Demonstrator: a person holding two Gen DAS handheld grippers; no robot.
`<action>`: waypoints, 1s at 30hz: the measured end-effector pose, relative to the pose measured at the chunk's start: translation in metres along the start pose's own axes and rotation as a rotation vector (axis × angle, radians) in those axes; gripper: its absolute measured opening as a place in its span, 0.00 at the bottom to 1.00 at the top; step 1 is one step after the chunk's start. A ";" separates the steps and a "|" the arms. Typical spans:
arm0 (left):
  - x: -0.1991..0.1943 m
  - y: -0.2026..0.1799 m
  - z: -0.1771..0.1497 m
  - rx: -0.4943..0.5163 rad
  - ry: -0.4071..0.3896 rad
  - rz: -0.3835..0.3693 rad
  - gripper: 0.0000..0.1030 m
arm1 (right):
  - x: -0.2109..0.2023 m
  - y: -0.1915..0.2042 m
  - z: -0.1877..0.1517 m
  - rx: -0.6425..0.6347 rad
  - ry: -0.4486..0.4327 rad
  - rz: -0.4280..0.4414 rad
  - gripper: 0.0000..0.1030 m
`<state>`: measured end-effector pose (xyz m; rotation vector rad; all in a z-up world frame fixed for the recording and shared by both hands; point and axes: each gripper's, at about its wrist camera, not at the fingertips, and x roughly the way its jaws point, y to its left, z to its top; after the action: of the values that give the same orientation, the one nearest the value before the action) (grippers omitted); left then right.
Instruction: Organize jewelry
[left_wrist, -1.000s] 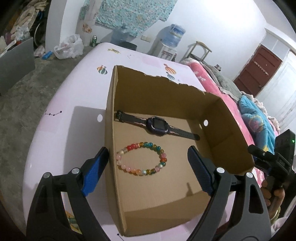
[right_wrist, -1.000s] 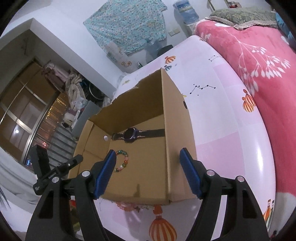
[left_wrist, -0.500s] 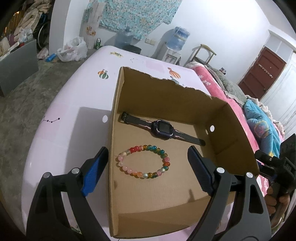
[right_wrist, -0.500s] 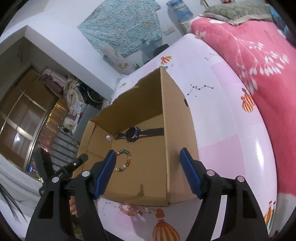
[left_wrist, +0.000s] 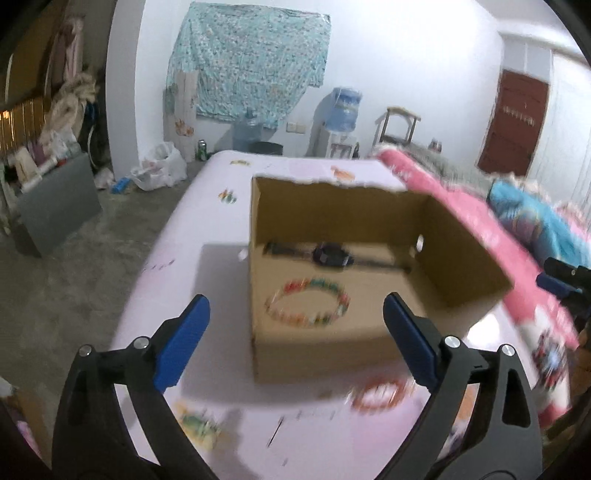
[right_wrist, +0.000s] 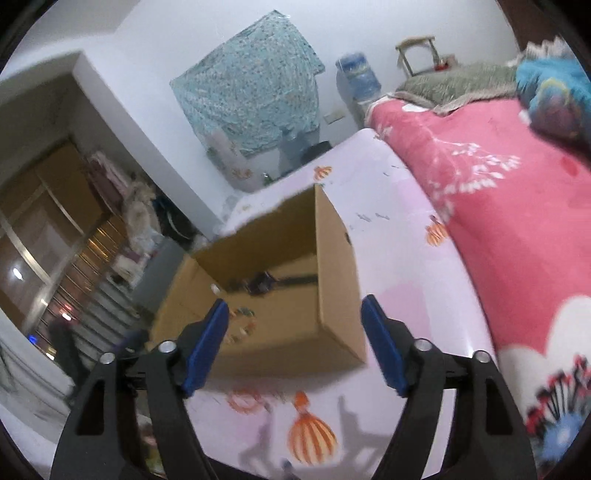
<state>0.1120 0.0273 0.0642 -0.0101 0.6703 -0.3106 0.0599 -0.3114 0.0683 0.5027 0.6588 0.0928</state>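
An open cardboard box (left_wrist: 321, 354) stands on the pink table (left_wrist: 207, 221). Inside lie a dark watch (left_wrist: 332, 254) and a multicoloured bead bracelet (left_wrist: 308, 302). A reddish bead bracelet (left_wrist: 380, 393) lies on the table in front of the box; it also shows in the right wrist view (right_wrist: 245, 400). My left gripper (left_wrist: 295, 339) is open and empty, pulled back before the box's near wall. My right gripper (right_wrist: 295, 343) is open and empty, in front of the box (right_wrist: 332, 295). The watch (right_wrist: 262, 284) shows blurred there.
A pink bedspread (right_wrist: 517, 221) lies right of the table. A blurred yellow-green item (left_wrist: 195, 424) lies on the table near my left gripper. Concrete floor with a grey board (left_wrist: 55, 206) and bags is to the left. The right gripper shows at the left view's right edge (left_wrist: 565, 284).
Both grippers have drawn back and tilted up from the box, so more of the room and the table in front shows. The reddish bracelet on the table has come into the left view.
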 end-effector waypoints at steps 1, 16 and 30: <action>-0.001 -0.004 -0.011 0.041 0.027 0.017 0.89 | 0.006 0.004 -0.016 -0.027 0.036 -0.018 0.75; 0.055 -0.027 -0.087 0.288 0.248 0.133 0.92 | 0.093 0.032 -0.103 -0.349 0.309 -0.346 0.93; 0.062 0.000 -0.087 0.087 0.324 0.068 0.93 | 0.092 0.023 -0.105 -0.370 0.290 -0.316 0.94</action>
<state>0.1045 0.0175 -0.0413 0.1487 0.9751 -0.2777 0.0704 -0.2255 -0.0441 0.0236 0.9736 -0.0128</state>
